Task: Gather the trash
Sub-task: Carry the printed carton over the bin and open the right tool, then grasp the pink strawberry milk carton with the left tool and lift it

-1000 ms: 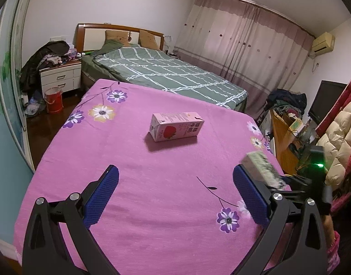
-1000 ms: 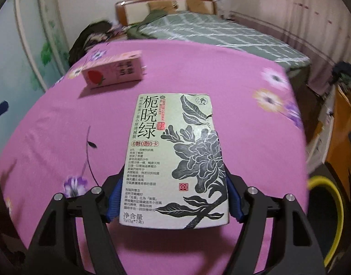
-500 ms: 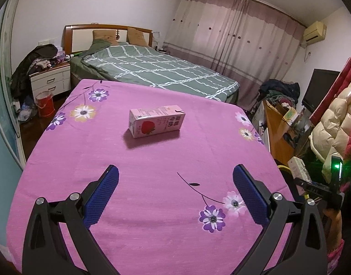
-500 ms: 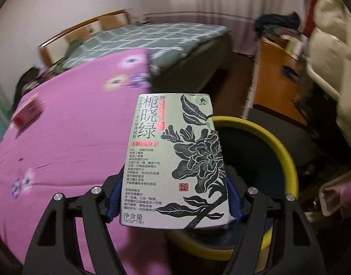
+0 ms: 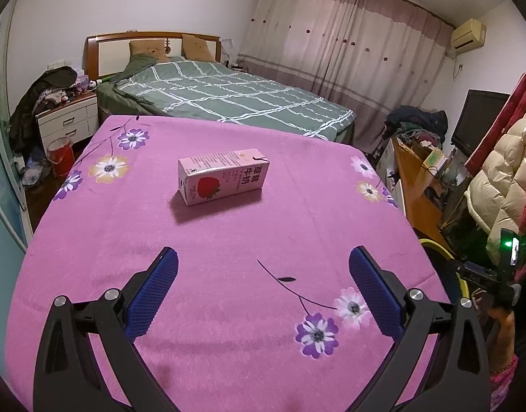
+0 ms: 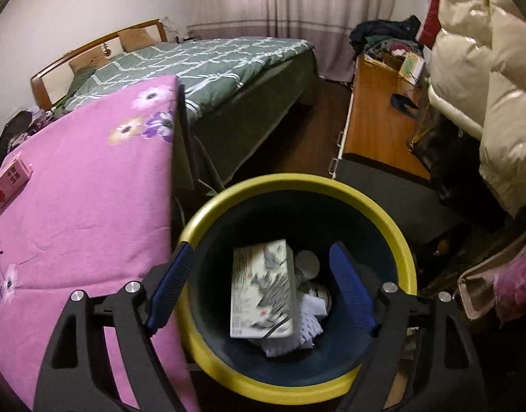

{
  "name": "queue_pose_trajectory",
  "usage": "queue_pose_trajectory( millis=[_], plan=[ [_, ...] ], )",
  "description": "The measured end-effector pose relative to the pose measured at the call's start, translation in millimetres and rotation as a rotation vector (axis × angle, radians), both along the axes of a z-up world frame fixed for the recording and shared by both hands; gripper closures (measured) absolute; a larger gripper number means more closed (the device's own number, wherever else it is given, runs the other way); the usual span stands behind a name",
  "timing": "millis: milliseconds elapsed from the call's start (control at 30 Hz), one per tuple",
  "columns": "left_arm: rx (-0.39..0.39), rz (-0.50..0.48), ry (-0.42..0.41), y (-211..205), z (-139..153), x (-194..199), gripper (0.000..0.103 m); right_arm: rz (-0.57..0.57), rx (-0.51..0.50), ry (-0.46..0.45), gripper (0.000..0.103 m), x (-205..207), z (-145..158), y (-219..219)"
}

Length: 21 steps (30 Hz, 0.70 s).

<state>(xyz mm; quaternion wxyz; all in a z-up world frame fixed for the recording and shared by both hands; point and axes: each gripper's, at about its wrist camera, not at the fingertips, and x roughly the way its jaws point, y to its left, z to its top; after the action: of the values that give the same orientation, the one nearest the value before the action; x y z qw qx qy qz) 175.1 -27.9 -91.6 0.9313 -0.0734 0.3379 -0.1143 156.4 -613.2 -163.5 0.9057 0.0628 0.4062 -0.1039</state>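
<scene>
In the left wrist view, our left gripper [image 5: 259, 286] hangs over the pink flowered cloth on the table [image 5: 228, 309] with its blue-padded jaws spread wide and nothing between them. Ahead of it, well clear of the fingertips, the pink rectangular strawberry milk carton [image 5: 223, 180] lies on its long side on the cloth, slightly askew to the line of the jaws. At the right edge of this view we glimpse a sliver of the yellow rim of the bin [image 5: 444, 255] beyond the table's edge.

In the right wrist view, our right gripper [image 6: 263, 285] points down into the round dark bin with the yellow rim [image 6: 297, 185], which stands on the floor just beside the table. Its jaws have just been opening and now stand wide, touching nothing. Between them, but lower down inside the bin, we see the pale green printed tea box with a black flower design [image 6: 261, 290], blurred, atop white crumpled trash. The pink carton shows at the far left here, on the cloth.

We judge one piece to be dropped and the carton to be next. That calls for us to reach forward with the left gripper, turn it so the pads meet the carton's long flat sides, close, and carry it to the bin.
</scene>
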Motion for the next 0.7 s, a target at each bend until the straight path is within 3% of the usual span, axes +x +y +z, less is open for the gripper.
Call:
queue_pose_trajectory(
  millis=[133,300,700],
  plan=[
    [0.017,-0.01,0.008,3.5,-4.7,21.4,0.005,0.032,0.008,-0.016,0.025,6.2,6.8,13.0],
    [0.093,-0.052,0.022,2.4,-7.6,63.8,0.005,0.06,0.005,-0.03,0.025,12.3,14.0,25.3],
    [0.196,-0.213,0.092,-13.0,-25.2,191.7,0.005,0.067,0.006,-0.016,0.025,16.5,13.9,27.5]
  ],
)
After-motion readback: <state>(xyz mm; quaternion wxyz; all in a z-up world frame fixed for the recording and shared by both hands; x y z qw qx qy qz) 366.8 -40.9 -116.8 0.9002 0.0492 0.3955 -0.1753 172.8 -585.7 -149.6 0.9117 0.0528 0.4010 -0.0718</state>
